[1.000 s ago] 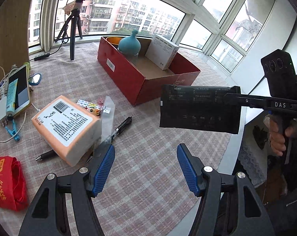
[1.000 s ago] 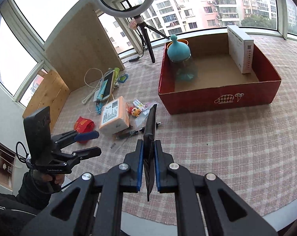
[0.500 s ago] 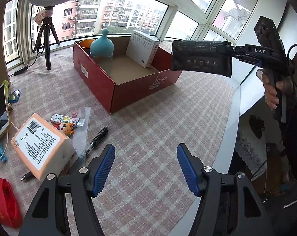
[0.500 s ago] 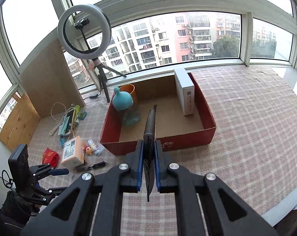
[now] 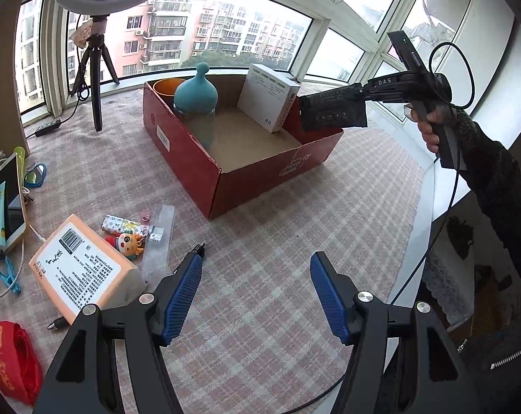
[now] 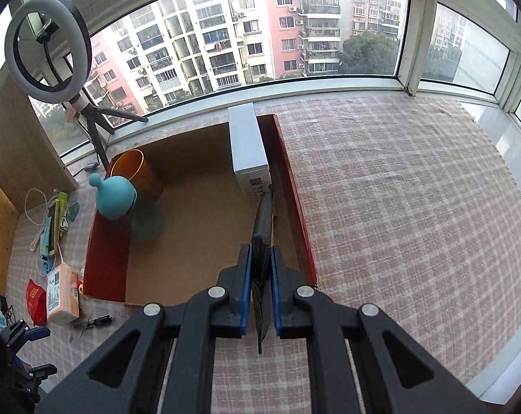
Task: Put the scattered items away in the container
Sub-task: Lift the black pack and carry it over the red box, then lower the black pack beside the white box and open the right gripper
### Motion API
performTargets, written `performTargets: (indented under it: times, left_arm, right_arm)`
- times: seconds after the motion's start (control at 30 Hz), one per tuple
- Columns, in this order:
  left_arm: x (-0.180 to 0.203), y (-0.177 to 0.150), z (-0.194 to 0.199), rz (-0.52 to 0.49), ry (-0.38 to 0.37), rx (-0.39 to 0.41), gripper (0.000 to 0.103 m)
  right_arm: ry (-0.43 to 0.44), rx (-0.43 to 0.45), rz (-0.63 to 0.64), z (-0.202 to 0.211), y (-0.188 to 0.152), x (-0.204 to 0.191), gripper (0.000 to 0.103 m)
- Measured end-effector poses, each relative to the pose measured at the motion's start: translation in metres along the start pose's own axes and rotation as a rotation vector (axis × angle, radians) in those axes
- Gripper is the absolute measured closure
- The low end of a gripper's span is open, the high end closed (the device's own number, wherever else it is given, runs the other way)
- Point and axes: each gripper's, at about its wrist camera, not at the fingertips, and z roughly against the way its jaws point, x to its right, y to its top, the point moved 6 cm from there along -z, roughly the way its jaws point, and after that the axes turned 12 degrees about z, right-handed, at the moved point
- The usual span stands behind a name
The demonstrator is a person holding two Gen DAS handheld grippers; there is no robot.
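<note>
The red cardboard box stands on the checked cloth and holds a teal bottle, an orange cup and a white carton. My right gripper is shut on a flat black packet, held edge-on over the box's right side, beside the white carton. My left gripper hangs open and empty above the cloth, in front of the box. Left of it lie an orange-and-white box, a black pen, a small toy figure and a clear bag.
A red pouch lies at the near left. A phone, a tube, cables and a blue clip sit along the left edge. A ring light on a tripod stands behind the box. The table edge runs on the right.
My right gripper has carried the black packet from the near table edge up and over the red box's right side. My left gripper has stayed open near the scattered items.
</note>
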Motion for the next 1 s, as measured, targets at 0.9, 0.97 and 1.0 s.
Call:
performTargets:
  times: [0.9,0.97,1.0]
  left_arm:
    - [-0.017,0.023,-0.02,0.052,0.027,-0.015,0.041]
    - [-0.015,0.023,-0.022,0.049,0.026,-0.021,0.041]
    - [-0.014,0.023,-0.022,0.045,0.026,-0.023,0.041]
  right_arm:
    - [0.054,-0.129,0.119,-0.076,0.071,0.031,0.092]
    - [0.052,-0.119,0.123,-0.076,0.074,0.031,0.091]
    - [0.047,-0.112,0.119,-0.075,0.075,0.031,0.09]
